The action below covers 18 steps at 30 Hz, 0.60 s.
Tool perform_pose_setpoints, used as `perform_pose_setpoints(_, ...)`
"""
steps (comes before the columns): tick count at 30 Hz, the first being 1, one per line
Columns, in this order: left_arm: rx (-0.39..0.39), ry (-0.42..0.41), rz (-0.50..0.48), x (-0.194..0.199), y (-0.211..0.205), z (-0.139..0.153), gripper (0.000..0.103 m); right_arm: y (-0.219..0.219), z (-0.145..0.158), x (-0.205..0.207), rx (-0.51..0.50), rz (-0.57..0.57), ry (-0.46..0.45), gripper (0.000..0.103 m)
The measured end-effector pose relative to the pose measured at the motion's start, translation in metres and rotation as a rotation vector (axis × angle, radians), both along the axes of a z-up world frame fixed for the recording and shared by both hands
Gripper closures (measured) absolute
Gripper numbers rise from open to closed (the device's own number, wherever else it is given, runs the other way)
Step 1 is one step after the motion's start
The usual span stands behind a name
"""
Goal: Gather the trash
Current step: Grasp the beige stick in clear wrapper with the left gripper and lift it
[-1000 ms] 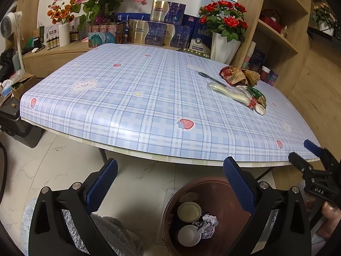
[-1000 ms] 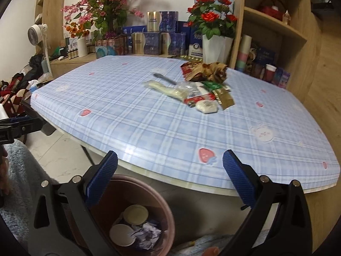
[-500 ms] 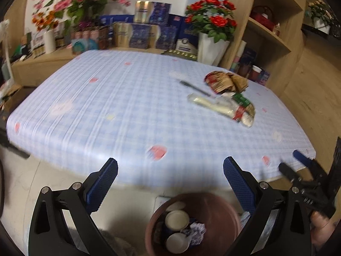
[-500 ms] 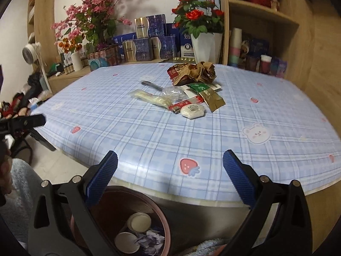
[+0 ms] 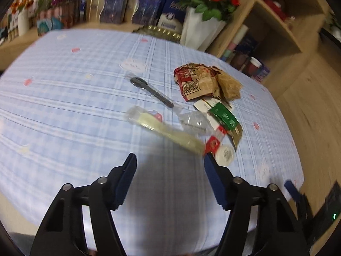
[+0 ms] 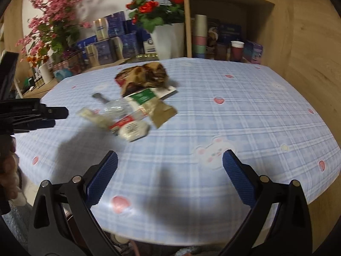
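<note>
A pile of trash lies on the blue plaid table (image 5: 64, 98): a crumpled brown paper bag (image 5: 204, 81) (image 6: 142, 76), a black plastic spoon in a clear wrapper (image 5: 151, 91), a pale wrapped stick (image 5: 166, 132), green and red sachets (image 5: 223, 117) (image 6: 142, 96) and a small white round packet (image 5: 223, 154) (image 6: 133, 130). My left gripper (image 5: 169, 164) is open and empty, just short of the pale stick. My right gripper (image 6: 169, 162) is open and empty over the table, nearer than the pile.
A white vase of red roses (image 6: 168, 38), blue gift boxes (image 5: 115, 10) and pink flowers (image 6: 53, 21) stand behind the table. Wooden shelves (image 6: 226, 21) with cups stand at the right. The left gripper's side (image 6: 32, 115) shows at the right view's left edge.
Both grippers have risen and moved forward over the table toward the trash pile. The brown bin below has dropped out of view. Both stay open.
</note>
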State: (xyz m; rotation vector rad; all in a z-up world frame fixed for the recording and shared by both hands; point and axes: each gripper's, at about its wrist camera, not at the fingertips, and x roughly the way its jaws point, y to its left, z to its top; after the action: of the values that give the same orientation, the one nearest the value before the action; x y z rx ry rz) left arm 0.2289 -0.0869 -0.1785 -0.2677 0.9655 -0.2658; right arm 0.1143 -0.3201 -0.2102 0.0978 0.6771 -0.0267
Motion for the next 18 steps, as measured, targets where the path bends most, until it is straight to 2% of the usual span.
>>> perform_pose_setpoints(3,-0.024,0.042,0.068,0.022,-0.005,-0.012,0.050,-0.015,-0.001,0.012,0.012,-0.008,0.011,0.006)
perform_pose_setpoints(10,-0.054,0.097,0.193,0.055,-0.008,-0.033,0.050,-0.029,-0.003,0.029,0.024,-0.010,0.016,0.006)
perform_pose_setpoints(16,0.022,0.072,0.182,0.067,-0.015,-0.039,0.051,-0.025,-0.008,0.036,0.013,0.013,0.035,0.006)
perform_pose_setpoints(18,0.065,0.064,0.161,0.067,-0.017,-0.040,0.061,-0.021,-0.008,0.039,0.008,0.030,0.041,0.006)
